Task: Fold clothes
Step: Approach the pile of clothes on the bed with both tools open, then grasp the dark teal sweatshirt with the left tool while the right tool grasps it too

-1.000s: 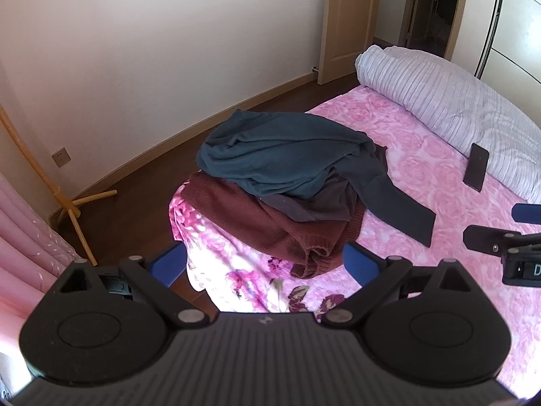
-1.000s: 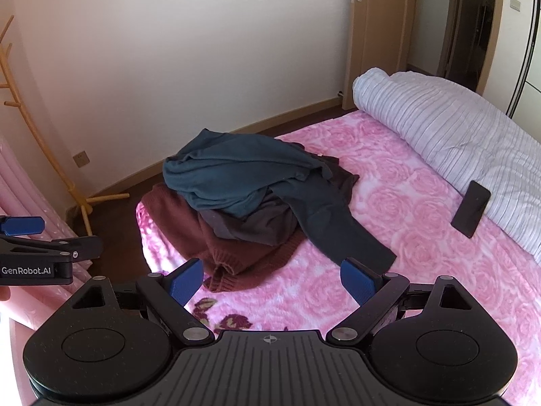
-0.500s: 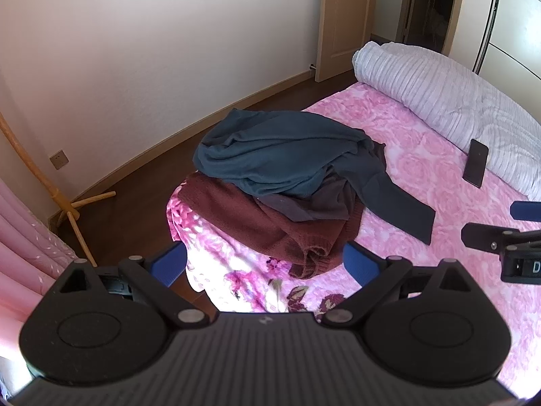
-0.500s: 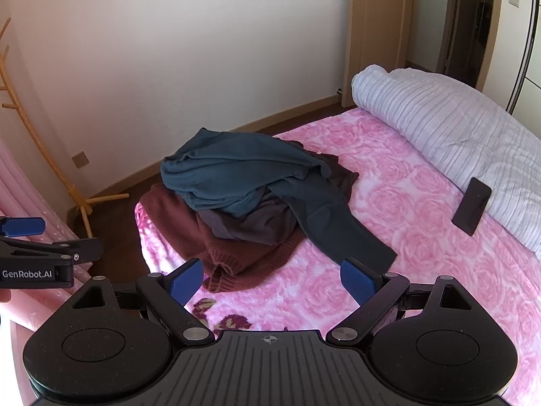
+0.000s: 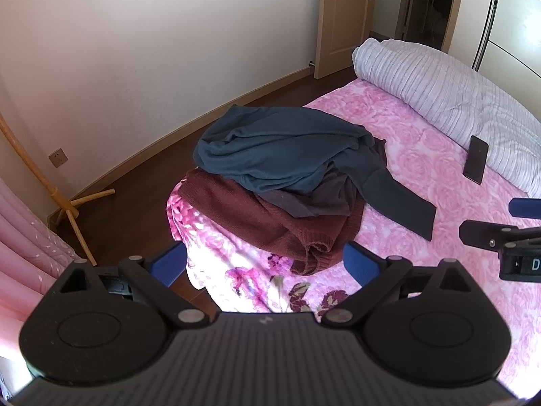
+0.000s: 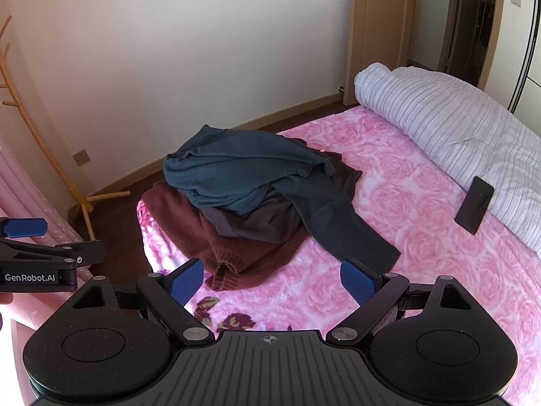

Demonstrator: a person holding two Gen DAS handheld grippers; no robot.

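A heap of clothes is seen at the corner of the bed (image 5: pixel 399 155), on the pink rose-print cover. A teal sweater (image 5: pixel 280 149) is draped on top, one sleeve trailing flat toward the right across the cover; a grey garment (image 5: pixel 314 199) is mostly buried beneath it, only a crumpled band showing, so its type cannot be made out. A maroon knit (image 5: pixel 257 223) lies at the bottom, its far part hidden under the others and its near hem bunched. The left gripper (image 5: pixel 263 265) is held above the bed corner, jaws spread wide with nothing between them, well short of the pile. The right gripper (image 6: pixel 272 279) is likewise spread and empty, near the maroon hem but apart from it. In the left wrist view, the right gripper is cut off by the frame edge, only one finger and part of a label shown. A dark phone (image 6: pixel 473 204) leans against the rolled striped duvet (image 6: pixel 449 125). A wooden coat stand (image 6: pixel 44 149) is partly cropped at left.
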